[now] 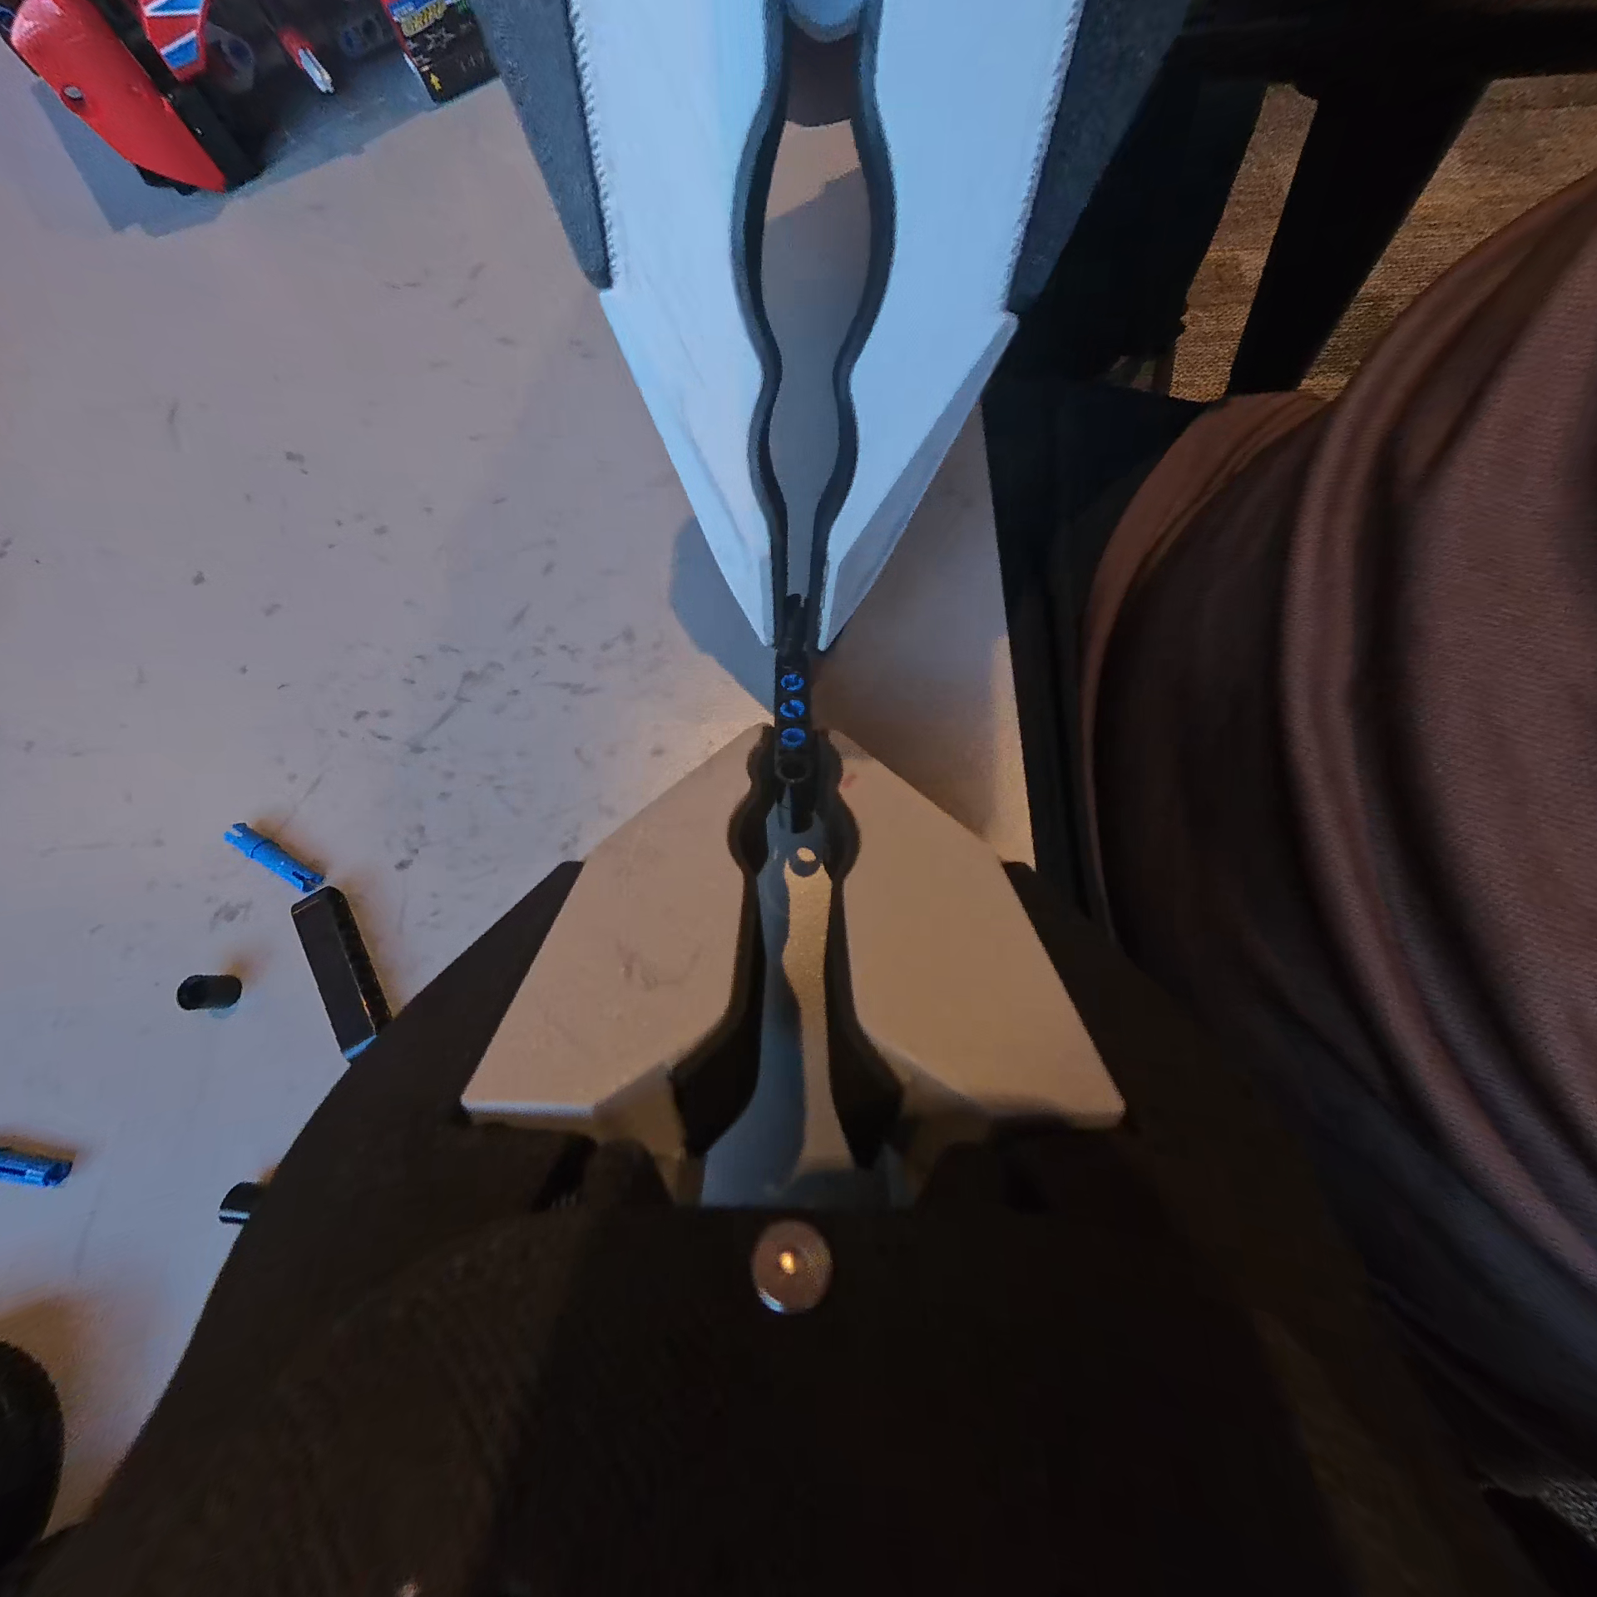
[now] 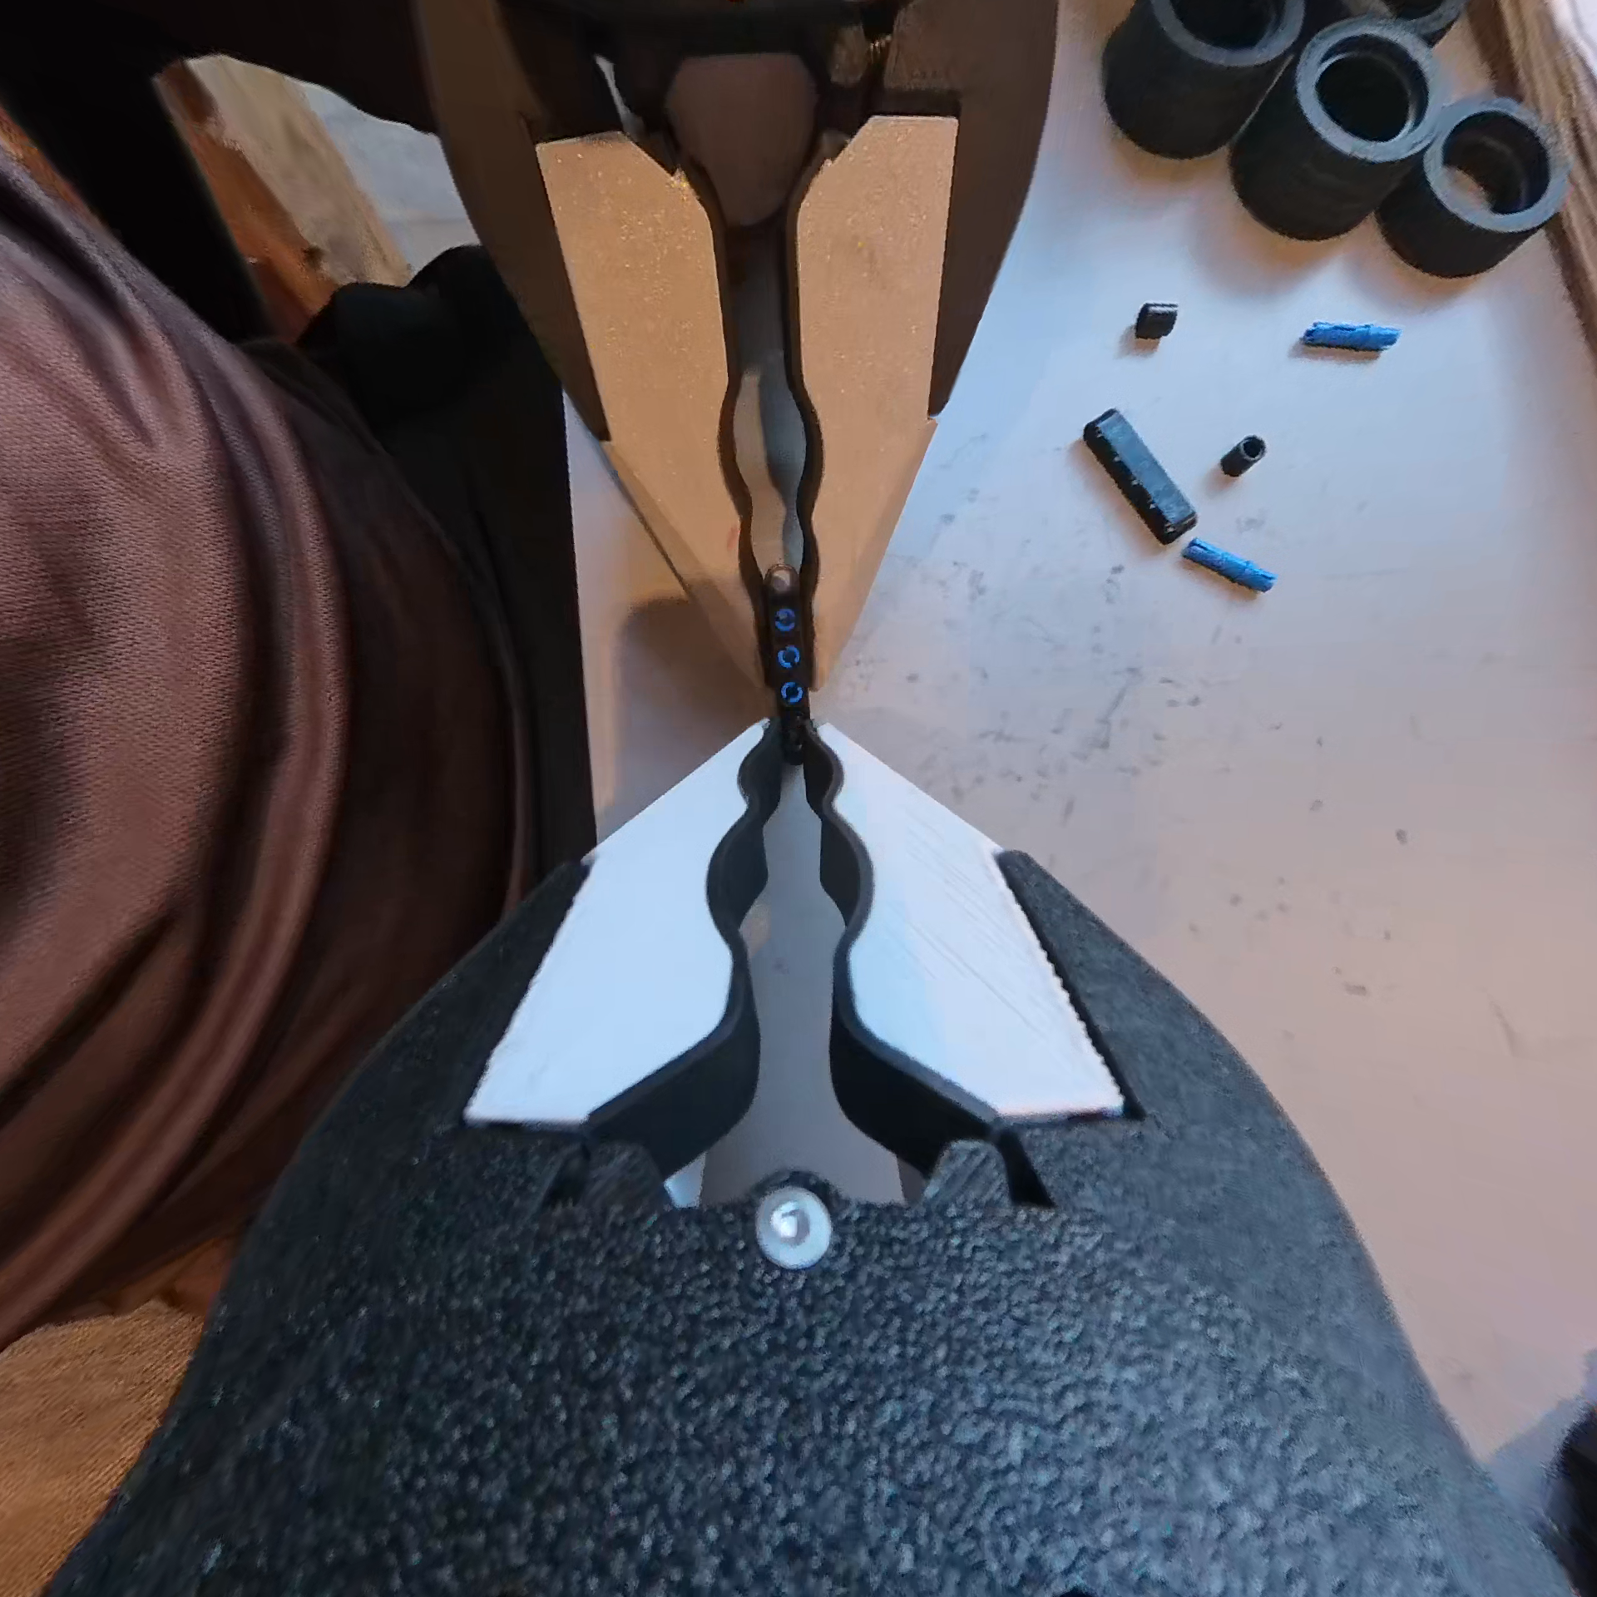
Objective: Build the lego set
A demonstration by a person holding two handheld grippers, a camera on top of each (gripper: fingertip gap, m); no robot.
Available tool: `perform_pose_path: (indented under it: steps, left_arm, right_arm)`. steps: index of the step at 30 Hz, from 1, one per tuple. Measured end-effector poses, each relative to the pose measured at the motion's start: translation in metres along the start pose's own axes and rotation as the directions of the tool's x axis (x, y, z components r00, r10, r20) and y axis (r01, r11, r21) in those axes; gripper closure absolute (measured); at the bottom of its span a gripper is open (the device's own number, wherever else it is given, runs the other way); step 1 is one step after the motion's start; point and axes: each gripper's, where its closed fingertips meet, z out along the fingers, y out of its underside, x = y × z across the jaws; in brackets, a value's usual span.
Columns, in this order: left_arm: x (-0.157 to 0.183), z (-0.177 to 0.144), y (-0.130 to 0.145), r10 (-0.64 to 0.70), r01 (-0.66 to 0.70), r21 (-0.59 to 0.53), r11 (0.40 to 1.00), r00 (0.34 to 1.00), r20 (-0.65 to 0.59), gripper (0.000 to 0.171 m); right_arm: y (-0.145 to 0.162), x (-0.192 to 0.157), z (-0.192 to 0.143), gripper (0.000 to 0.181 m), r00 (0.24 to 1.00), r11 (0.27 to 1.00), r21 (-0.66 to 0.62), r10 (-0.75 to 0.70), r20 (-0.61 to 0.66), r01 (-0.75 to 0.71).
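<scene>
On the pale, scuffed counter (image 2: pixel 1167 864) I hold a black beam (image 1: pixel 792 717) with three blue pins, raised near the counter's edge. My left gripper (image 1: pixel 791 778) pinches one end, my right gripper (image 2: pixel 791 739) the other, tips nearly meeting. Loose blue pins (image 2: pixel 1227 563), a black bar (image 2: pixel 1139 475) and black tyres (image 2: pixel 1348 130) lie well apart.
</scene>
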Motion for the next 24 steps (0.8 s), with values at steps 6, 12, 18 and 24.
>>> perform_pose_path:
  steps: [6,12,18,24]
  left_arm:
    - [0.001,0.000,0.000,0.003,-0.003,-0.002,1.000,1.000,-0.006,0.166]
    - [0.000,0.000,0.001,-0.019,0.019,-0.004,1.000,1.000,-0.013,0.166]
    - [0.000,0.002,0.000,0.006,-0.006,-0.008,1.000,1.000,0.008,0.167]
    - [-0.001,0.002,0.000,-0.001,0.001,-0.007,1.000,1.000,0.005,0.166]
  right_arm:
    - [0.002,-0.002,0.003,0.177,0.985,0.997,-0.017,0.077,0.152,-0.075]
    - [0.001,-0.001,0.003,0.176,1.000,1.000,-0.002,-0.016,-0.004,0.016]
    - [-0.011,0.006,-0.019,0.181,0.980,0.960,0.199,0.182,0.083,-0.196]
    - [-0.005,0.003,-0.013,0.181,0.993,0.985,0.125,0.119,0.028,-0.121]
